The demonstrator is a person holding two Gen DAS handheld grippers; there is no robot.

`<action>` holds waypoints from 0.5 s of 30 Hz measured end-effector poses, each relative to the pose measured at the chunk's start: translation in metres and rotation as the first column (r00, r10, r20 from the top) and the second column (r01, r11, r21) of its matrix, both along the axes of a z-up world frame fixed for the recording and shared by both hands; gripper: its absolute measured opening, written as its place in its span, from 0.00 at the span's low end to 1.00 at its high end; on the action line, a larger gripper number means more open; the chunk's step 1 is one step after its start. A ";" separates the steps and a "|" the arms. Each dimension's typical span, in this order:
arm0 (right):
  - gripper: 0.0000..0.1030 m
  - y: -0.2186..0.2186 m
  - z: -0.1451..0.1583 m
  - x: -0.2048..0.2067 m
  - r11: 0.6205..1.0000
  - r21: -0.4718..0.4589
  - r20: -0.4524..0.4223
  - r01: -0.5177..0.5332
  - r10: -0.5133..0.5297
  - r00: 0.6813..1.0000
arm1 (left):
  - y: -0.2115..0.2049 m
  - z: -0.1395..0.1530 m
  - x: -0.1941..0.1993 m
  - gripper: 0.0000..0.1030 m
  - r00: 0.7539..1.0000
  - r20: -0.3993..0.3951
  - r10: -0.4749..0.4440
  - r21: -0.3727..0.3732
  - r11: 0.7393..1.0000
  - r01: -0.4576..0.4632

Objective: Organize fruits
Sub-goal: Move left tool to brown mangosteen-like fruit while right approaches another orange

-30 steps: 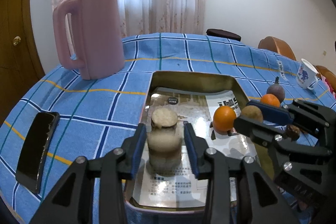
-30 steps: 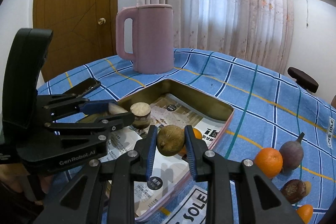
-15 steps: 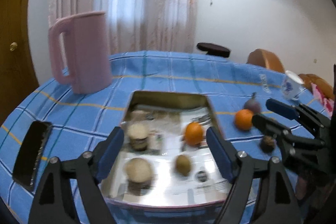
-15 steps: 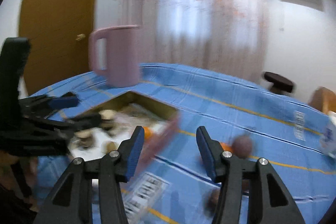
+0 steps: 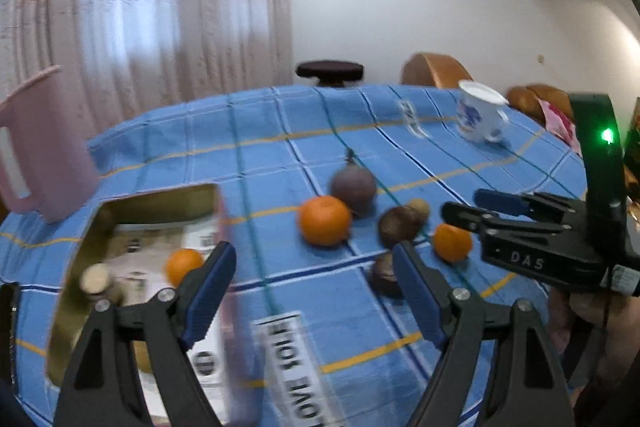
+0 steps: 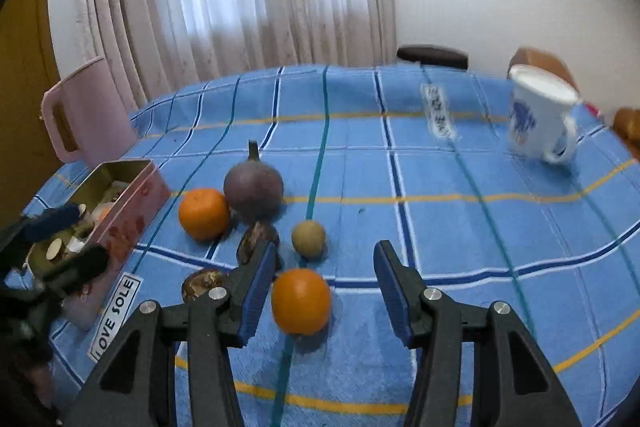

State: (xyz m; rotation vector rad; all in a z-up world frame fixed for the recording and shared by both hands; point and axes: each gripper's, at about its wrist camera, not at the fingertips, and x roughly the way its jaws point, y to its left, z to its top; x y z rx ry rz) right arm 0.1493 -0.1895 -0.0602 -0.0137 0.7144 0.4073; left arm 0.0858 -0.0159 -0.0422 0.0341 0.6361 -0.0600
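My left gripper [image 5: 316, 287] is open and empty above the cloth, just right of the tin tray [image 5: 156, 199]. The tray holds an orange [image 5: 184, 265] and brown items. My right gripper [image 6: 324, 289] is open, with a small orange [image 6: 301, 301] on the cloth between its fingers. It also shows in the left wrist view [image 5: 452, 242], beside the right gripper [image 5: 472, 205]. Loose on the cloth lie a bigger orange [image 6: 204, 213], a purple fruit [image 6: 253, 189], a small greenish-brown fruit [image 6: 308, 238] and two dark brown fruits [image 6: 256, 241].
A pink jug [image 6: 86, 115] stands at the back left behind the tray [image 6: 132, 203]. A white mug with blue print [image 6: 536, 119] stands at the back right. Blue checked cloth [image 6: 440, 227] covers the round table; chairs stand beyond its far edge.
Both grippers let go of what they held in the tray, opened and swung right. The right gripper now straddles the small orange on the cloth.
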 end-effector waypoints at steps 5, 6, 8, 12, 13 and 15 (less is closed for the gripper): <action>0.50 0.005 -0.008 0.001 0.999 -0.026 -0.037 -0.036 0.035 0.999 | -0.020 -0.014 0.016 0.69 0.996 -0.075 -0.041 0.021 0.999 0.043; 0.48 0.006 -0.010 0.002 0.999 -0.029 -0.044 -0.043 0.041 0.998 | -0.022 -0.017 0.018 0.68 0.994 -0.094 -0.050 0.017 0.999 0.052; 0.48 0.007 -0.013 0.004 0.997 -0.031 -0.065 -0.064 0.062 0.996 | -0.022 -0.022 0.024 0.64 0.990 -0.126 -0.057 -0.008 0.998 0.057; 0.47 0.014 -0.016 0.003 0.993 -0.050 -0.094 -0.105 0.100 0.991 | -0.027 -0.030 0.029 0.61 0.984 -0.158 -0.083 -0.017 0.997 0.081; 0.47 0.015 -0.018 0.004 0.992 -0.060 -0.103 -0.107 0.101 0.990 | -0.027 -0.030 0.029 0.61 0.983 -0.158 -0.089 -0.018 0.996 0.087; 0.42 0.015 -0.019 0.004 0.992 -0.056 -0.110 -0.111 0.105 0.988 | -0.028 -0.031 0.030 0.59 0.982 -0.161 -0.097 -0.022 0.995 0.095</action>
